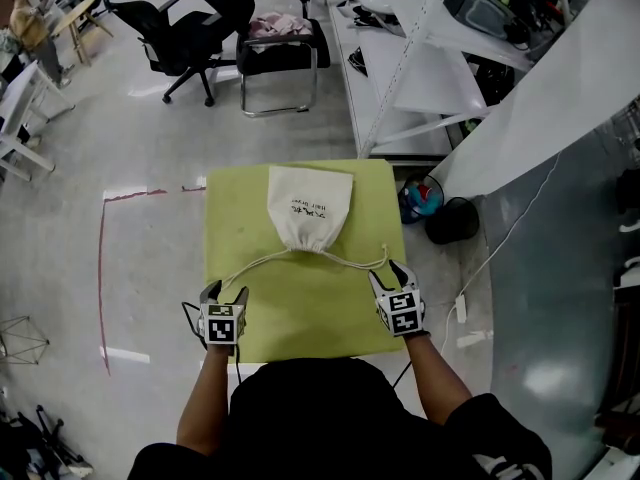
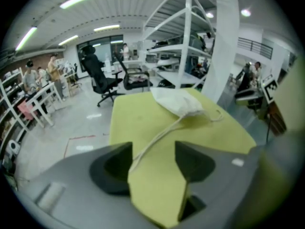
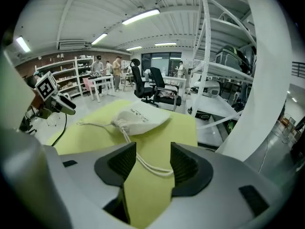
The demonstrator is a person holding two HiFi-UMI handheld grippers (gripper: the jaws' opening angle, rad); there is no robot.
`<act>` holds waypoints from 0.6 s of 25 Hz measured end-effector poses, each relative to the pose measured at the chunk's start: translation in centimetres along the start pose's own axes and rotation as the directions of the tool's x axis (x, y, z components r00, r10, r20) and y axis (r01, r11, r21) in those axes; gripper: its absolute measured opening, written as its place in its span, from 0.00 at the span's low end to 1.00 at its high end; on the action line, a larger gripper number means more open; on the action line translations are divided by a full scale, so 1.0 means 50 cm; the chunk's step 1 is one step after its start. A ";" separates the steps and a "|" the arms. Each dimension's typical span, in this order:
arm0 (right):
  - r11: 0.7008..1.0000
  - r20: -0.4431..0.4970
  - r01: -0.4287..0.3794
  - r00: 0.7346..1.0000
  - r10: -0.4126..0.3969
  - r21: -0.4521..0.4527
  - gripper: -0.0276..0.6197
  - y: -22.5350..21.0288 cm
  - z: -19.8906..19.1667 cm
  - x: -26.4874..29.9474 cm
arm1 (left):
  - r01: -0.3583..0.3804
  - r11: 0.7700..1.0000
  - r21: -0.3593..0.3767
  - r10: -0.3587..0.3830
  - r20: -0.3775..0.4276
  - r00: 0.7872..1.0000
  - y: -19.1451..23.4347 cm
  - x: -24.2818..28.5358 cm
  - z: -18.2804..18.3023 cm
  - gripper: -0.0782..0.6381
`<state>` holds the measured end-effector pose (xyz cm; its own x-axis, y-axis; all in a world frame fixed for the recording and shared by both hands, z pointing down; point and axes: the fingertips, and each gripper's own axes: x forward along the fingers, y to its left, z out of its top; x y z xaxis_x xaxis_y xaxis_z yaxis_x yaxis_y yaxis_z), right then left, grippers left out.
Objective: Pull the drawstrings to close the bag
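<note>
The white drawstring bag (image 1: 310,208) lay in the middle of the green table (image 1: 300,313), its gathered neck toward the person, with one drawstring (image 1: 255,265) running out to each side. The left gripper (image 1: 224,293) stood low over the near left edge, jaws spread wide, the cord lying loose between them and unpinched. The right gripper (image 1: 388,273) matched it on the right, jaws wide apart, a loop of cord (image 3: 152,167) resting on the table between the pads.

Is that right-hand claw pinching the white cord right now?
No: the jaws of the right gripper stand apart, and the cord lies on the green table between them.
</note>
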<state>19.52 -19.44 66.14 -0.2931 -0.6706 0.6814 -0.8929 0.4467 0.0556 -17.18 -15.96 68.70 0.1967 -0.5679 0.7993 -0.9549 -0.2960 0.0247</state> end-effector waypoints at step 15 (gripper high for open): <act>1.000 0.394 0.017 0.919 -0.007 -0.022 0.09 0.070 0.319 -0.104 | -0.030 0.998 -0.047 0.048 0.459 0.887 -0.018 -0.173 0.301 0.12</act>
<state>12.45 -23.82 51.13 -0.3975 -0.8530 0.3382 -0.8902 0.4479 0.0833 -14.66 -22.36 52.72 0.2305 -0.8704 0.4351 -0.9697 -0.2427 0.0284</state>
